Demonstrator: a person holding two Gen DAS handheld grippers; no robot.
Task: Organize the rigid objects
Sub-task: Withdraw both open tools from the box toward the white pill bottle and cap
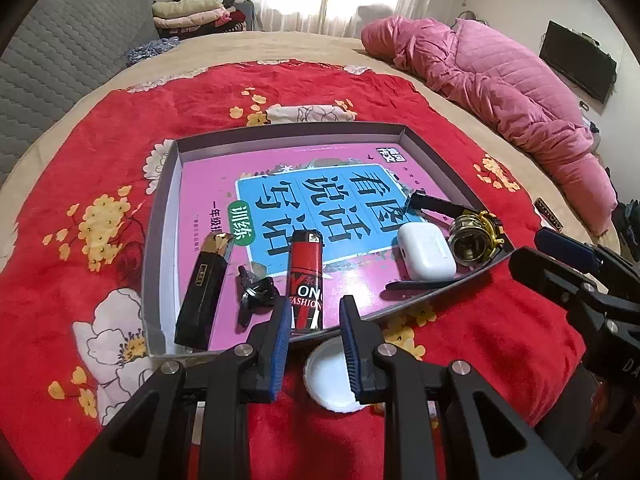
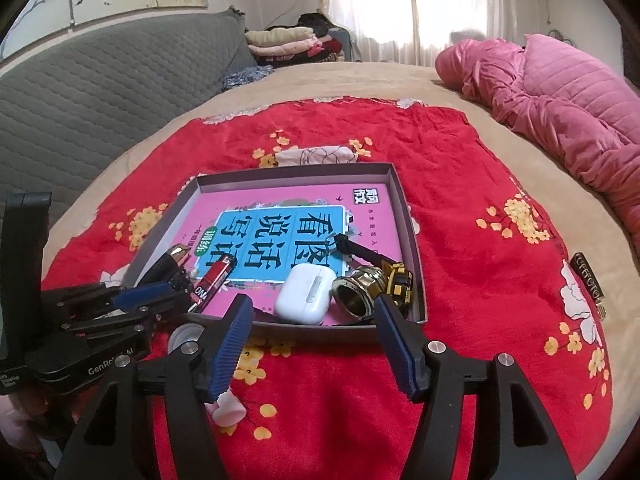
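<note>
A grey shallow box (image 1: 170,184) (image 2: 414,236) lined with a pink book lies on the red blanket. In it lie a black and gold lighter (image 1: 202,292), a red lighter (image 1: 306,280) (image 2: 214,278), black keys (image 1: 256,292), a white earbud case (image 1: 426,250) (image 2: 306,294), a brass fitting (image 1: 470,238) (image 2: 358,290), a yellow toy truck (image 2: 400,282) and a black strap (image 1: 434,204) (image 2: 360,252). My left gripper (image 1: 314,350) (image 2: 150,300) is open over a white lid (image 1: 330,380) in front of the box. My right gripper (image 2: 314,346) is open and empty at the box's near edge, above a small white and pink object (image 2: 230,408).
A pink quilted jacket (image 1: 500,88) (image 2: 560,100) lies at the back right of the bed. A grey padded headboard (image 1: 60,64) (image 2: 100,88) stands at the left. Folded clothes (image 1: 192,12) are stacked at the back. A small dark label (image 2: 588,280) lies at the blanket's right edge.
</note>
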